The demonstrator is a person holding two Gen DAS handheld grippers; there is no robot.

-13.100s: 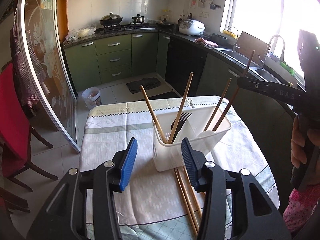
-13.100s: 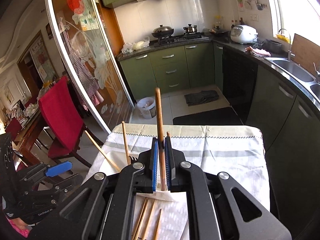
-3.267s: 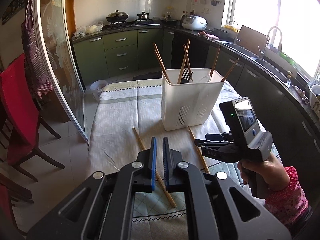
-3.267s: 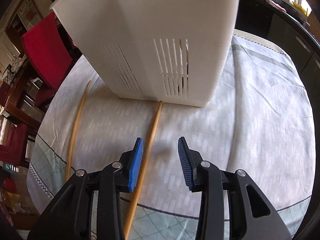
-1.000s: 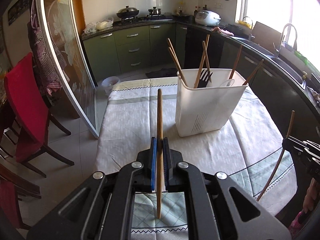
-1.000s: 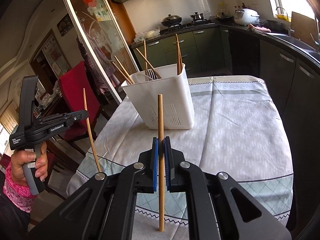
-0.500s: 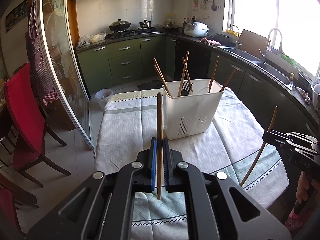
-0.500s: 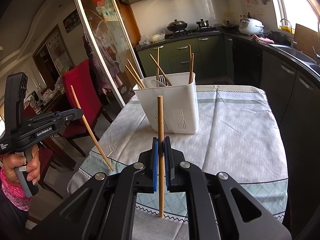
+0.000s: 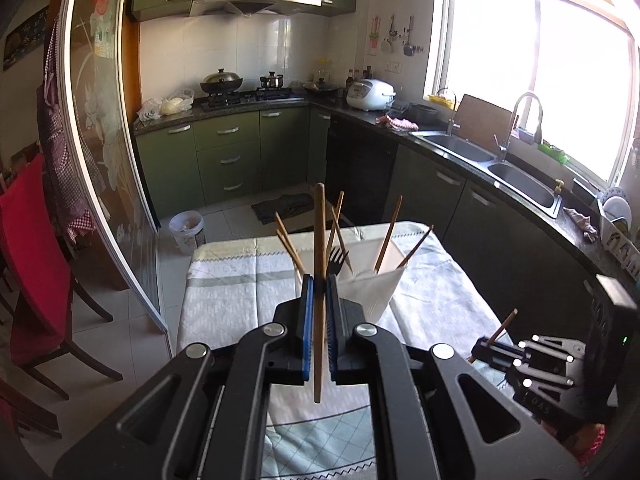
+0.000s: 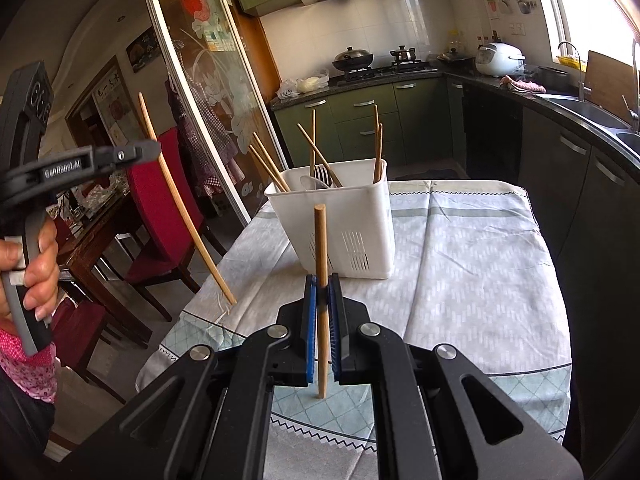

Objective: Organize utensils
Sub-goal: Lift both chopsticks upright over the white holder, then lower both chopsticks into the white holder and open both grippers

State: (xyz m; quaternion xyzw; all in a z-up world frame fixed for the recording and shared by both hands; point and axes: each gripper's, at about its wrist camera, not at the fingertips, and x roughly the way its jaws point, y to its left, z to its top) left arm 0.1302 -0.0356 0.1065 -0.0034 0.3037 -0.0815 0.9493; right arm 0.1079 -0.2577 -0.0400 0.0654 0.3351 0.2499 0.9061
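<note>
**Both claws clamped on a chopstick each, holder on desk**

Left claw [image 9: 318, 312] clenched on a wooden chopstick [image 9: 319, 264], stick upright between the blue pads, both ends sticking out. Right claw [image 10: 322, 312] clenched on a second chopstick [image 10: 321, 264], also upright. Both held in the air above the near part of the desk [image 10: 480, 272], which has a patterned cloth. White utensil holder [image 10: 360, 216] stands on the desk beyond the claws, with several chopsticks and a black fork [image 9: 338, 258] leaning inside it.
</note>
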